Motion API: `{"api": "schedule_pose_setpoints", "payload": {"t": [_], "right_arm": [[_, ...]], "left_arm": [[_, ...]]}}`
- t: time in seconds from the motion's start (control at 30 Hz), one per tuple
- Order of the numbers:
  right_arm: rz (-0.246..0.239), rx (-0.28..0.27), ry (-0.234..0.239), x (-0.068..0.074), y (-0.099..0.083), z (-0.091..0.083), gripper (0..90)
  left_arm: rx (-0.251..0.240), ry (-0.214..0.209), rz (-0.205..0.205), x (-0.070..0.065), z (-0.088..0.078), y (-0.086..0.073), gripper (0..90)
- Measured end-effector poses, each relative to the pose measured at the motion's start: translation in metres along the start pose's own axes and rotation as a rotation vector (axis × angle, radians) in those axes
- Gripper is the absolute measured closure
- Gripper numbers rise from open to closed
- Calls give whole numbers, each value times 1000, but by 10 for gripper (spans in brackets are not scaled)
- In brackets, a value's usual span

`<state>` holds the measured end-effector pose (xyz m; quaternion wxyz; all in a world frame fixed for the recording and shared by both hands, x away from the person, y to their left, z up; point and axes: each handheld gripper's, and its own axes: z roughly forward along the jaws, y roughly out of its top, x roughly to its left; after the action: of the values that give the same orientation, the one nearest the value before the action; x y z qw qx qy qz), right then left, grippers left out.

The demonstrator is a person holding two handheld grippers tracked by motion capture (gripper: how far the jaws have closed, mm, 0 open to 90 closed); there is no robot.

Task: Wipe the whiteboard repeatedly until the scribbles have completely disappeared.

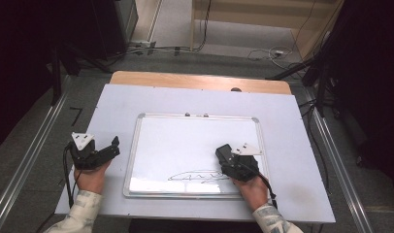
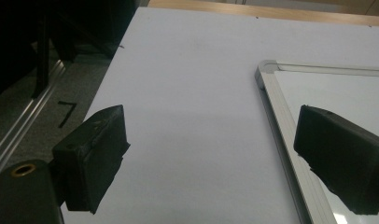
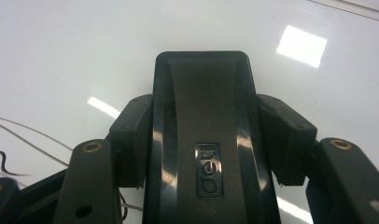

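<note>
A white whiteboard (image 1: 185,141) with a metal frame lies flat on the table. Thin black pen lines (image 1: 197,176) run along its near edge. My right gripper (image 1: 224,155) is over the board's lower right part, shut on a black board eraser (image 1: 222,151). In the right gripper view the eraser (image 3: 204,107) sits lengthwise between both pads (image 3: 131,140), just above the glossy board surface (image 3: 85,46), with pen lines (image 3: 10,161) at the left. My left gripper (image 1: 113,146) rests left of the board, open and holding nothing. Its jaws stand wide apart in the left gripper view (image 2: 215,158), beside the board's frame (image 2: 281,121).
A pale sheet (image 1: 292,160) covers the wooden table (image 1: 200,80), and the board takes up its middle. Metal rails (image 1: 25,165) run along both sides on the floor. Dark stands and cables (image 1: 263,53) lie beyond the far edge.
</note>
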<state>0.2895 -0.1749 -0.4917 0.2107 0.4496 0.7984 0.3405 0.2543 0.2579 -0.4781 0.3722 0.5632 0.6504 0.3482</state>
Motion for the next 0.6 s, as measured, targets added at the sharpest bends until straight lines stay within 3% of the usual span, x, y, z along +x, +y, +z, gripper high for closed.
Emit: {"api": "schedule_pose_setpoints", "payload": {"t": [0.6], "right_arm": [[-27,-1,27,6,2,2,392]], "left_arm": [[-4,-4,7,-3,1,0,100]]}}
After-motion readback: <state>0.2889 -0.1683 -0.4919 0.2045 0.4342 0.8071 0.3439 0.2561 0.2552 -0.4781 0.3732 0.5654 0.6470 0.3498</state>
